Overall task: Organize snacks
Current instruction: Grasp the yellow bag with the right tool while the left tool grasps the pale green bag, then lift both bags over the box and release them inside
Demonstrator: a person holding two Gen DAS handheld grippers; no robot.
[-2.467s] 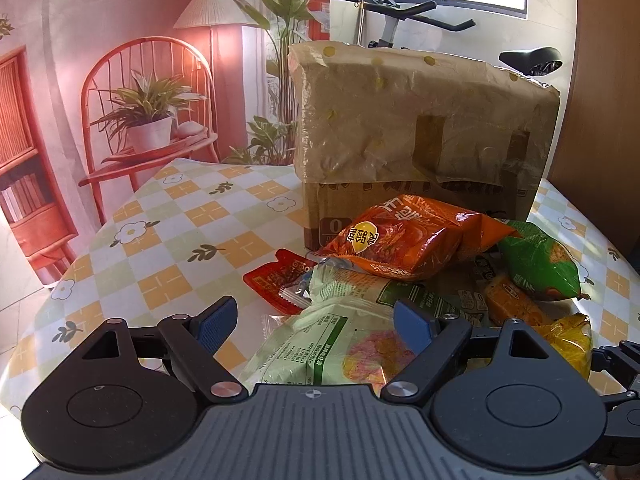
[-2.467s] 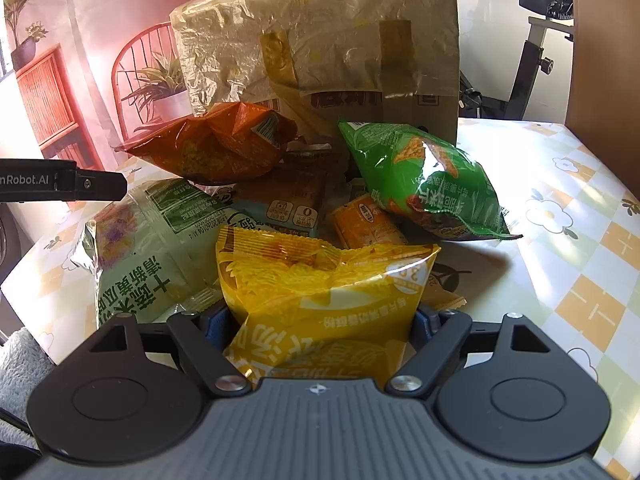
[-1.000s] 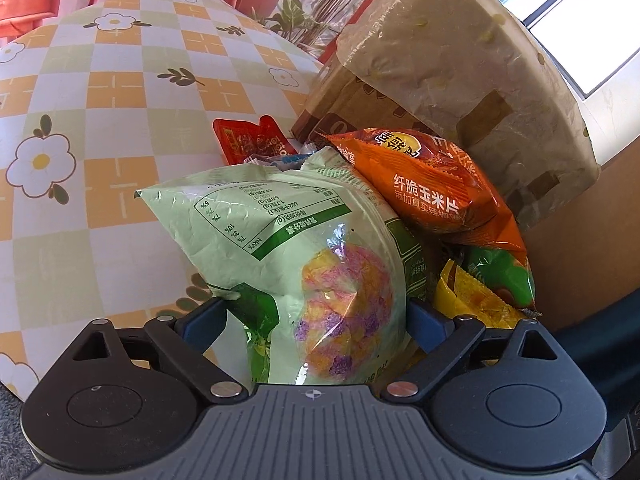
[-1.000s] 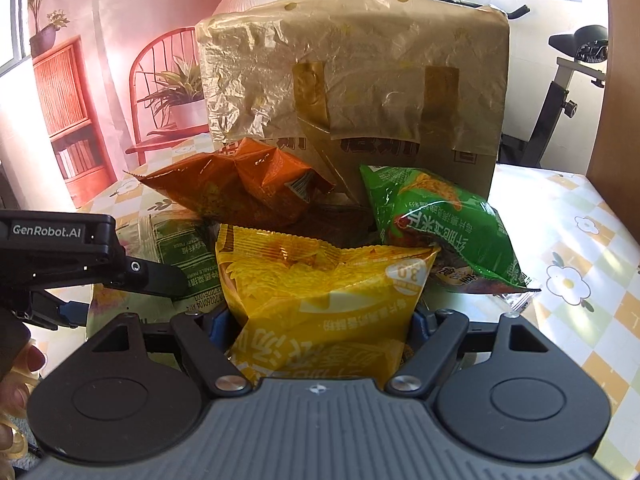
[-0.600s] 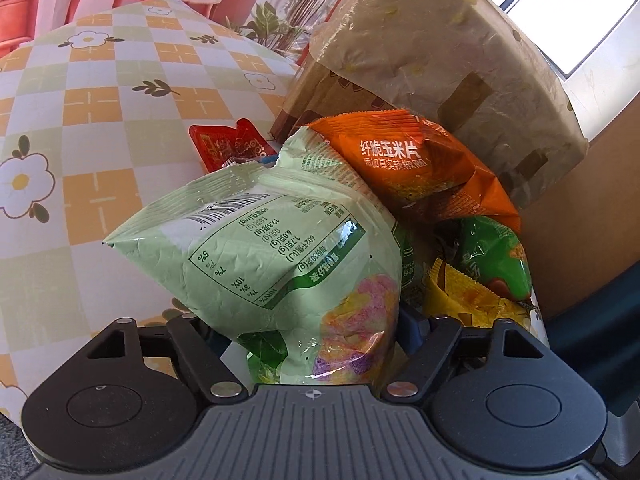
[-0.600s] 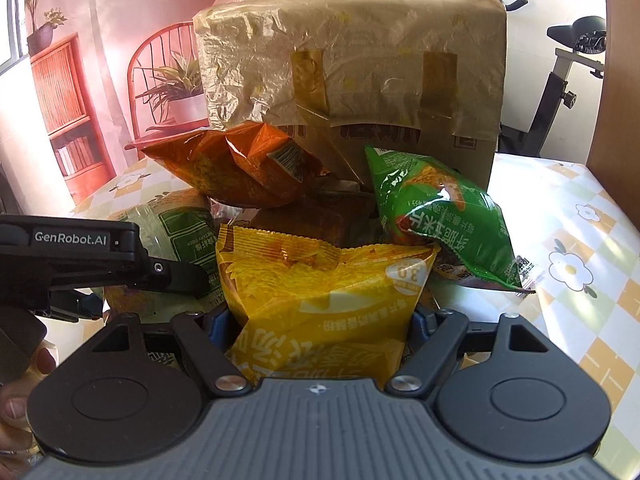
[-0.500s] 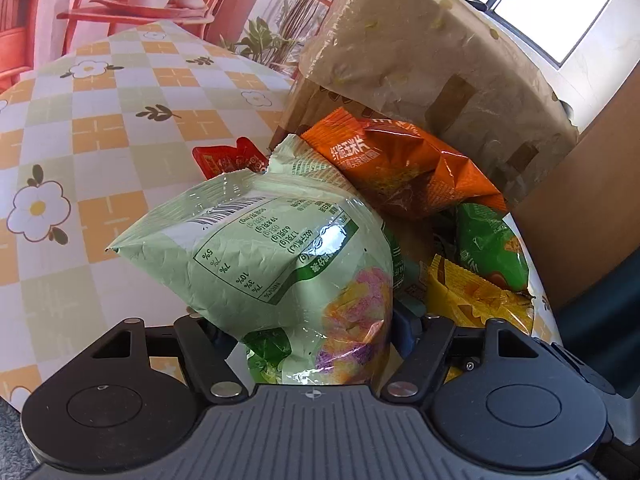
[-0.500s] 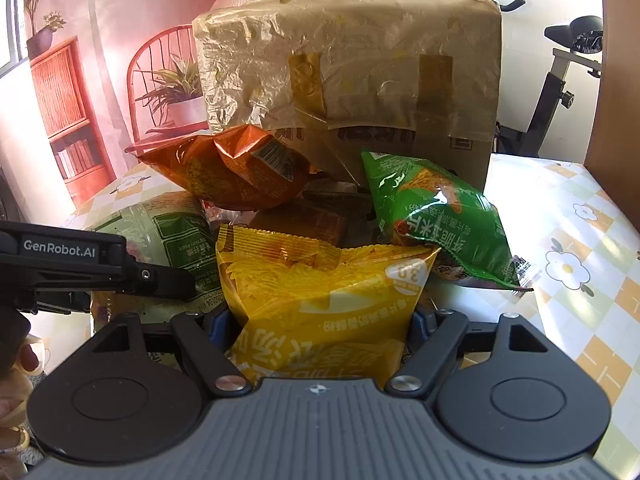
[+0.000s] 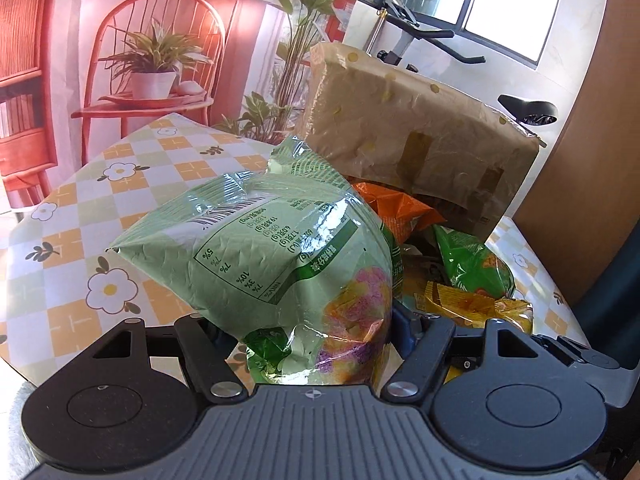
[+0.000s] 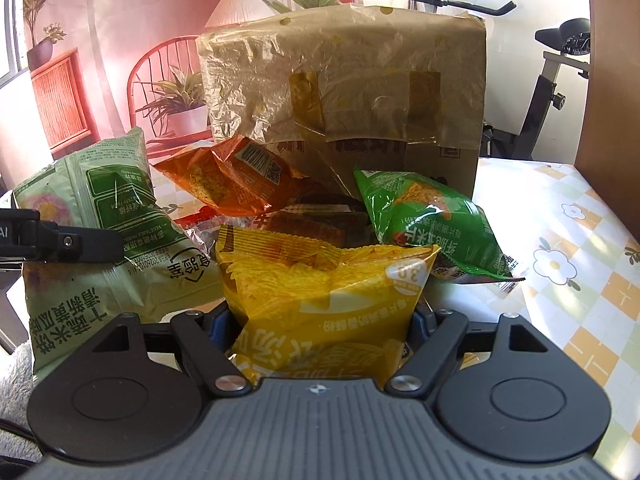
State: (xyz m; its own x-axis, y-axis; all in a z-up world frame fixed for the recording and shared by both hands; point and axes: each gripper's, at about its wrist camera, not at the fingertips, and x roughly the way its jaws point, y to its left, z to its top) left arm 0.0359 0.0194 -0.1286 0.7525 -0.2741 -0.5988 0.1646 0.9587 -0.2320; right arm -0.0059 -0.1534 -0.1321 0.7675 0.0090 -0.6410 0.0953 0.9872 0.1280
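My left gripper is shut on a pale green snack bag and holds it up above the table; the bag also shows at the left of the right wrist view. My right gripper is shut on a yellow chip bag, which also shows in the left wrist view. An orange bag and a bright green bag lie on the pile in front of a plastic-wrapped cardboard box.
The table has a checked flower cloth, with bare cloth to the left and to the right. A brown packet lies in the pile. An exercise bike and a wooden panel stand behind.
My left gripper closed on the pale green bag and has lifted it off the table. My right gripper still holds the yellow bag and has barely moved.
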